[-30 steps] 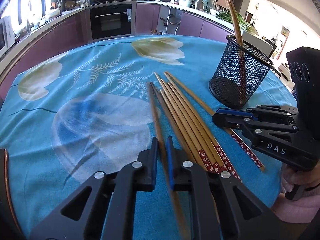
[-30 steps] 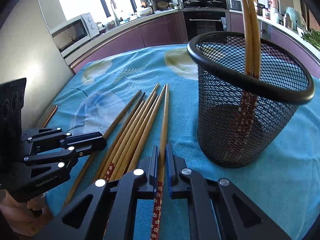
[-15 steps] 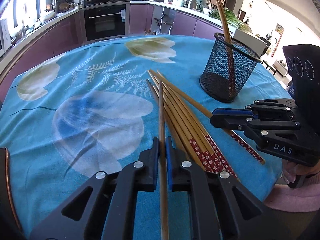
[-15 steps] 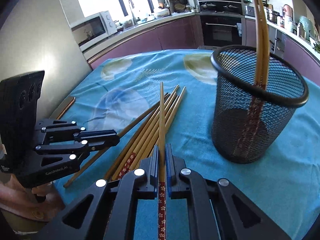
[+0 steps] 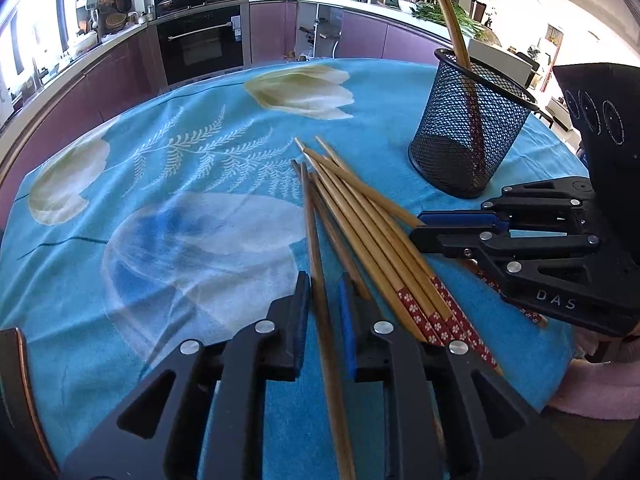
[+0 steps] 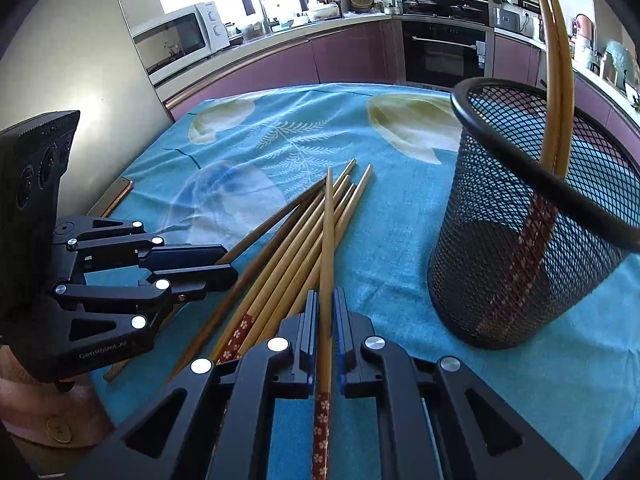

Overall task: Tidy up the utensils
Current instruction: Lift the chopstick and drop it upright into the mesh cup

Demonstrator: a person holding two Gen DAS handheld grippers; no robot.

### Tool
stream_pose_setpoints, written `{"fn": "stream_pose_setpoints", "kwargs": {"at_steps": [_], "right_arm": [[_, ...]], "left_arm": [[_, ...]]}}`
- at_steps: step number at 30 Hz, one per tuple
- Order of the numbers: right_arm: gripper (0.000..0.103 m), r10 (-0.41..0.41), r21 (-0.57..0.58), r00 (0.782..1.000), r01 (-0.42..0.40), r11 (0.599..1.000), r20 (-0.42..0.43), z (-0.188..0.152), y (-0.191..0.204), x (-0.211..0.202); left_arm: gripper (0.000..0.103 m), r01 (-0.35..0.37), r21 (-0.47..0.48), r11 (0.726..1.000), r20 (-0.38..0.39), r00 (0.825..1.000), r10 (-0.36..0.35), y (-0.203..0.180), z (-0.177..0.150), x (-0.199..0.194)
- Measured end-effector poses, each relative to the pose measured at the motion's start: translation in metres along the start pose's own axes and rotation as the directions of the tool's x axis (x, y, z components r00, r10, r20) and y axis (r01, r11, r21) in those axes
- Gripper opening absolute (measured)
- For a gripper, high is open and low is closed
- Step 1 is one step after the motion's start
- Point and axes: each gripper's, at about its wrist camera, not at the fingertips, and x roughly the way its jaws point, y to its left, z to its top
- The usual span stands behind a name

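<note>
Several bamboo chopsticks (image 5: 360, 220) with red flowered ends lie in a bundle on the blue tablecloth, also in the right wrist view (image 6: 288, 248). A black mesh holder (image 5: 468, 128) stands to the right with two chopsticks in it; it also shows in the right wrist view (image 6: 532, 216). My left gripper (image 5: 324, 300) has its jaws slightly apart around a plain chopstick (image 5: 316, 248), which looks loose between them. My right gripper (image 6: 326, 316) is shut on a chopstick (image 6: 328, 240) with a red end, lifted over the bundle, left of the holder.
The round table's near edge (image 5: 520, 380) is close under both grippers. A wooden chair back (image 5: 20, 360) sits at the left edge. Kitchen cabinets and an oven (image 5: 200, 44) are behind the table. Bare cloth (image 5: 160, 200) lies left of the bundle.
My left gripper's jaws have parted slightly around its chopstick, which now tilts. My right gripper has moved closer to the holder with its chopstick still held.
</note>
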Motion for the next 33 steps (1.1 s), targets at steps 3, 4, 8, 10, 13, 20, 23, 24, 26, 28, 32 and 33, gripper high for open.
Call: {"fn": "stream_pose_setpoints", "kwargs": {"at_steps": [3,4,8,10,13,20,23,24,26,28,32,33], "right_arm": [[0.006,0.003,0.002,1.0,-0.003,1.0,0.011,0.001,-0.001,-0.001],[0.006,0.005,0.002,1.0,-0.005,1.0,0.019,0.001,-0.001,-0.004],[0.006,0.023,-0.002,0.997,-0.022,1.0,0.067,0.003,0.0,-0.02],[0.006,0.031,-0.01,0.994,-0.03,1.0,0.102,0.005,0.002,-0.033],[0.006,0.04,-0.006,0.988,-0.039,0.999,0.152,0.007,0.0,-0.052],[0.006,0.054,0.021,0.969,-0.061,0.998,0.243,0.012,-0.011,-0.086],[0.006,0.059,0.029,0.958,-0.07,0.997,0.28,0.014,-0.014,-0.098],[0.006,0.06,0.032,0.955,-0.072,0.997,0.29,0.015,-0.014,-0.1],[0.006,0.059,0.037,0.948,-0.074,0.997,0.314,0.017,-0.018,-0.107],[0.006,0.049,0.038,0.942,-0.065,0.997,0.333,0.019,-0.022,-0.112],[0.006,0.036,0.046,0.925,-0.058,0.997,0.379,0.027,-0.031,-0.122],[0.006,0.033,0.049,0.921,-0.056,0.997,0.388,0.028,-0.032,-0.125]], "left_arm": [[0.009,-0.023,-0.009,1.0,0.002,1.0,0.023,-0.001,0.003,0.001],[0.008,-0.024,-0.013,1.0,0.004,1.0,0.025,-0.001,0.003,0.0],[0.008,-0.007,-0.022,1.0,0.026,1.0,0.008,-0.001,0.003,-0.008],[0.008,0.008,-0.023,1.0,0.05,0.999,-0.007,0.0,0.007,-0.019],[0.008,0.051,-0.023,0.998,0.093,0.994,-0.048,0.001,0.011,-0.037],[0.008,0.14,-0.006,0.99,0.186,0.973,-0.137,0.002,0.024,-0.08],[0.008,0.172,0.007,0.985,0.218,0.961,-0.17,-0.002,0.029,-0.097],[0.008,0.189,0.01,0.982,0.23,0.955,-0.186,-0.001,0.03,-0.103],[0.007,0.221,0.01,0.975,0.254,0.943,-0.217,0.001,0.033,-0.115],[0.007,0.234,0.014,0.972,0.281,0.932,-0.228,0.0,0.038,-0.125],[0.007,0.267,0.024,0.963,0.337,0.905,-0.259,-0.001,0.05,-0.142],[0.007,0.274,0.026,0.961,0.349,0.899,-0.265,-0.001,0.054,-0.145]]}}
